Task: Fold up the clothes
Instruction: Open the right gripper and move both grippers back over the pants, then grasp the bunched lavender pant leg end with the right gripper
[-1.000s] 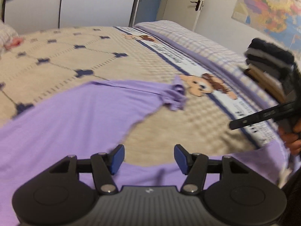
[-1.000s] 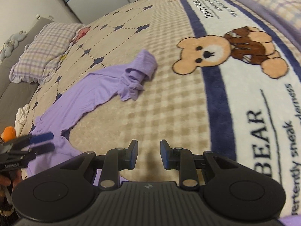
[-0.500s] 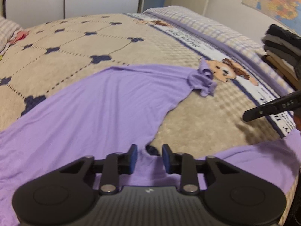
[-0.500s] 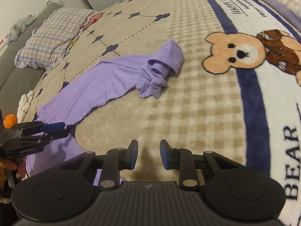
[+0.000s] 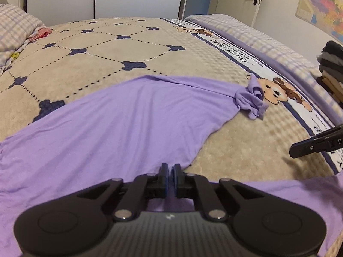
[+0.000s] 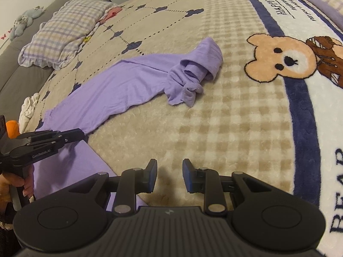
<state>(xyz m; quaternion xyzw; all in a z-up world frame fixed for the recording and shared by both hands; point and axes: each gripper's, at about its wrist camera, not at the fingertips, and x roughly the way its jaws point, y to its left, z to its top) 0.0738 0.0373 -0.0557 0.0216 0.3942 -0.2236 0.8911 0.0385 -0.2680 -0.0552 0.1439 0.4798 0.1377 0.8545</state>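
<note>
A purple garment (image 5: pixel 128 124) lies spread across the bear-print blanket (image 5: pixel 107 49), with one sleeve bunched into a knot (image 5: pixel 253 98) beside a printed bear. My left gripper (image 5: pixel 170 170) is closing its jaws on the garment's near edge, with the thin fabric pinched between the pads. In the right wrist view the same garment (image 6: pixel 120 87) runs back to its crumpled sleeve (image 6: pixel 193 75), and the left gripper (image 6: pixel 80 136) rests its tips on the cloth. My right gripper (image 6: pixel 169 175) hovers open over the blanket with nothing between its fingers; a purple strip lies under its left finger.
A checked pillow (image 6: pixel 64 30) and a soft toy (image 6: pixel 23 20) lie at the head of the bed. A white cloth (image 6: pixel 29 107) sits at the left edge. A stack of folded clothes (image 5: pixel 332 64) stands at the right. A wardrobe and a door are behind.
The left jaws went from wide open to pinched on the garment's edge as that hand came forward and down. The right gripper shifted sideways a little, its jaws unchanged.
</note>
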